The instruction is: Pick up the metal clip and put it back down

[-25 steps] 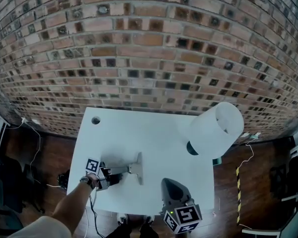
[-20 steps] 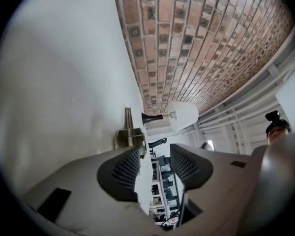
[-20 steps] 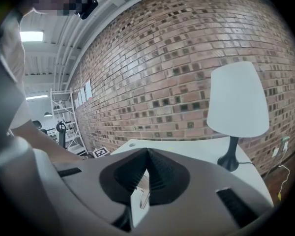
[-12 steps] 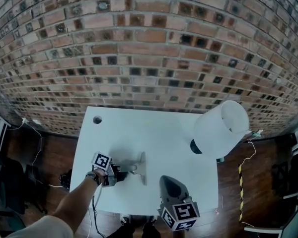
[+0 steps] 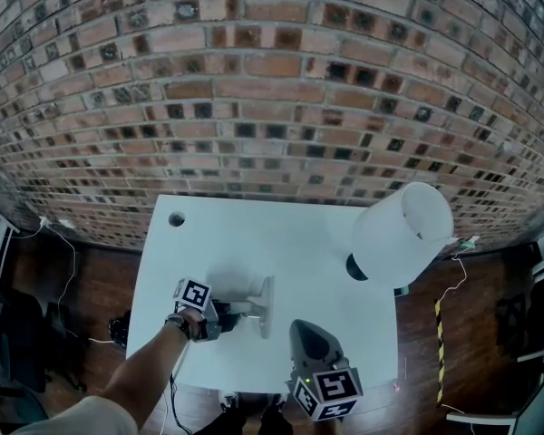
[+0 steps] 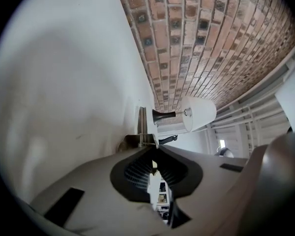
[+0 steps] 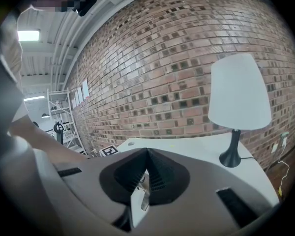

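The metal clip (image 5: 261, 304) lies on the white table (image 5: 254, 234), near its front edge; it is a silver bar with a handle that points left. My left gripper (image 5: 238, 314) reaches in from the left, low over the table. Its jaws are closing, and in the left gripper view their tips (image 6: 155, 150) meet on the handle of the clip (image 6: 143, 137). My right gripper (image 5: 308, 330) hovers at the front edge, to the right of the clip and apart from it. Seen in the right gripper view (image 7: 146, 154), its jaws are shut with nothing held.
A lamp with a white shade (image 5: 399, 234) and a black foot stands at the table's right side. A round cable hole (image 5: 176, 218) sits in the far left corner. A brick wall rises behind the table. Cables lie on the dark floor.
My left gripper has moved right along the table to the clip's handle, and its jaws have come together. The right gripper has barely shifted.
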Motion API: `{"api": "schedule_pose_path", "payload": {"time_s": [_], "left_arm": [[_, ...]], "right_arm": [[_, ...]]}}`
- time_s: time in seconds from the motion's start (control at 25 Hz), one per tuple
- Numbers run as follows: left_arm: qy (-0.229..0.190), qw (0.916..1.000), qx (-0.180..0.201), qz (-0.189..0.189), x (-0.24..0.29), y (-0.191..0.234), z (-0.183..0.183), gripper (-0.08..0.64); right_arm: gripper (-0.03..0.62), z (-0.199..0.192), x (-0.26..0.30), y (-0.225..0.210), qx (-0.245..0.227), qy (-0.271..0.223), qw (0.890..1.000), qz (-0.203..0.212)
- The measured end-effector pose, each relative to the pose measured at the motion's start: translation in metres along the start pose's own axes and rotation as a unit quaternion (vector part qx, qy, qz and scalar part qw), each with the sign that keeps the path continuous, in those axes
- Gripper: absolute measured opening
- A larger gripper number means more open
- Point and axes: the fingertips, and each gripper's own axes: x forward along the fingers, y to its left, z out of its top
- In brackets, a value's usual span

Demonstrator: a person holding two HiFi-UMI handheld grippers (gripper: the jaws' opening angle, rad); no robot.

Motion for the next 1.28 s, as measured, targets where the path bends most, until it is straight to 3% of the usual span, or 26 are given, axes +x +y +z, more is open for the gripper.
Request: {"api": "schedule_pose_path", "payload": {"time_s": [0.24, 0.36, 0.56, 0.68, 0.76, 0.84, 0.92, 0.96, 1.04, 1.08, 1.12, 1.2, 1.28], "left_arm": [[-0.021, 0.9994, 0.026, -0.009, -0.003, -0.015, 0.007, -0.002], [-0.047, 0.9954, 0.077, -0.032, -0.003, -0.038, 0.014, -0.002], [-0.122, 0.9798, 0.144, -0.067, -0.013, -0.095, 0.032, -0.002], [-0.150, 0.9653, 0.209, -0.046, -0.017, -0.134, 0.036, -0.002], [-0.166, 0.9490, 0.266, -0.029, -0.021, -0.167, 0.033, -0.002], [-0.195, 0.9230, 0.331, 0.005, -0.031, -0.204, 0.031, -0.002], [-0.232, 0.8858, 0.396, 0.067, -0.042, -0.229, 0.032, -0.002], [-0.250, 0.8605, 0.430, 0.111, -0.047, -0.236, 0.032, -0.002], [-0.277, 0.7974, 0.498, 0.199, -0.056, -0.249, 0.028, -0.002], [-0.291, 0.7679, 0.523, 0.228, -0.060, -0.258, 0.024, 0.000], [-0.305, 0.7438, 0.542, 0.245, -0.063, -0.267, 0.020, 0.000], [-0.329, 0.7086, 0.566, 0.263, -0.071, -0.285, 0.012, 0.000], [-0.347, 0.6830, 0.582, 0.272, -0.080, -0.300, 0.007, 0.000]], "right_arm": [[-0.018, 0.005, -0.005, -0.004, -0.002, -0.006, 1.000, -0.002], [-0.018, 0.008, -0.010, -0.005, -0.004, -0.010, 1.000, -0.002], [-0.018, 0.019, -0.019, -0.008, -0.011, -0.020, 1.000, -0.003], [-0.018, 0.028, -0.024, -0.009, -0.017, -0.029, 0.999, -0.002], [-0.018, 0.036, -0.028, -0.008, -0.020, -0.036, 0.999, -0.002], [-0.018, 0.044, -0.032, -0.005, -0.023, -0.043, 0.999, 0.001], [-0.018, 0.055, -0.033, 0.001, -0.027, -0.055, 0.998, 0.007], [-0.018, 0.060, -0.034, 0.003, -0.030, -0.061, 0.998, 0.008], [-0.018, 0.069, -0.038, 0.005, -0.036, -0.075, 0.997, 0.004], [-0.018, 0.073, -0.040, 0.004, -0.038, -0.081, 0.996, 0.000], [-0.018, 0.078, -0.043, 0.003, -0.039, -0.088, 0.995, -0.004], [-0.018, 0.088, -0.047, 0.002, -0.042, -0.100, 0.994, -0.011], [-0.018, 0.097, -0.051, 0.002, -0.045, -0.113, 0.993, -0.013]]}}
